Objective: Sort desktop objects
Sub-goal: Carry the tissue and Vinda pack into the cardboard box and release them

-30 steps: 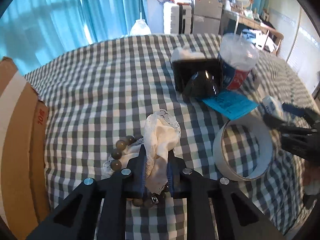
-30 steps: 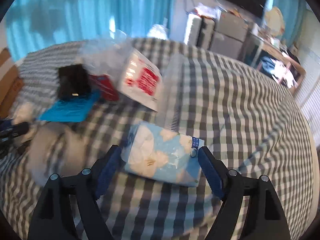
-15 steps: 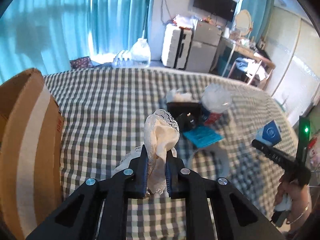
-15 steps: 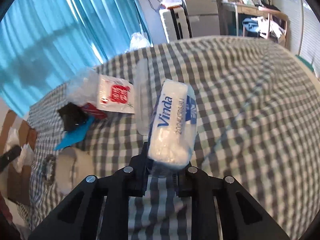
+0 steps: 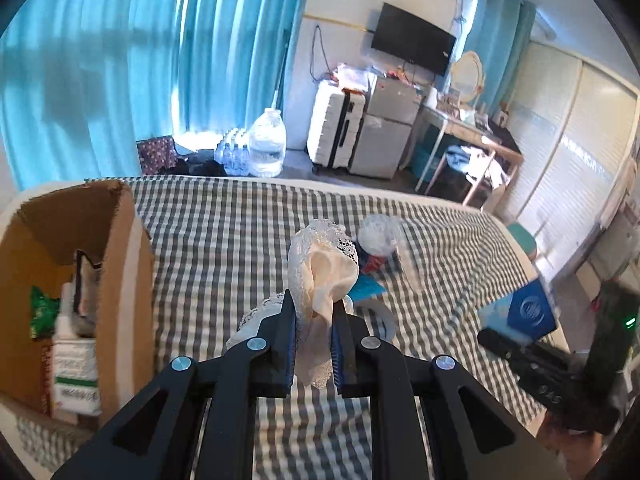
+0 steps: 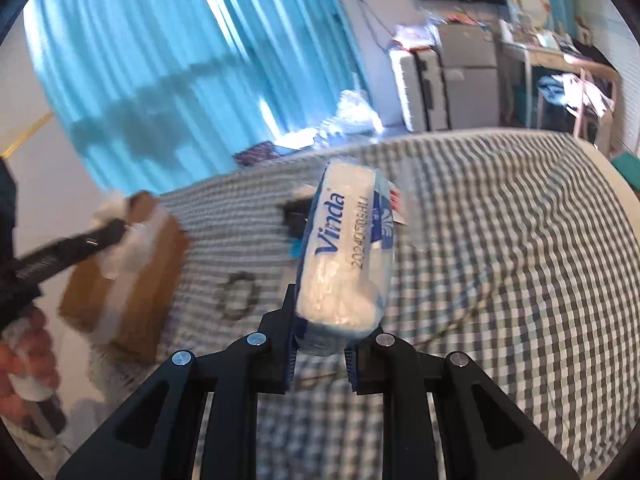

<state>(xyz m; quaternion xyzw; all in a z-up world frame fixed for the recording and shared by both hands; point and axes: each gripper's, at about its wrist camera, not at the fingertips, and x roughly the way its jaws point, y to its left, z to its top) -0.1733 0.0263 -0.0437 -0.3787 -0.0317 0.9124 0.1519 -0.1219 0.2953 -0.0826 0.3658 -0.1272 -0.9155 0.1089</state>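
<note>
A lace-trimmed cloth (image 5: 320, 280), soft and limp, is pinched mid-fold by the left hand-held gripper (image 5: 314, 344) beside the cardboard box (image 5: 124, 280). A Vinda tissue pack (image 6: 344, 256), light and squashy, is clamped at its lower end by the right hand-held gripper (image 6: 320, 354), right of the box.

The right gripper (image 6: 320, 344) pinches a Vinda tissue pack (image 6: 344, 256) above the checked cloth (image 6: 500, 240), cardboard box (image 6: 132, 280) at left.
</note>
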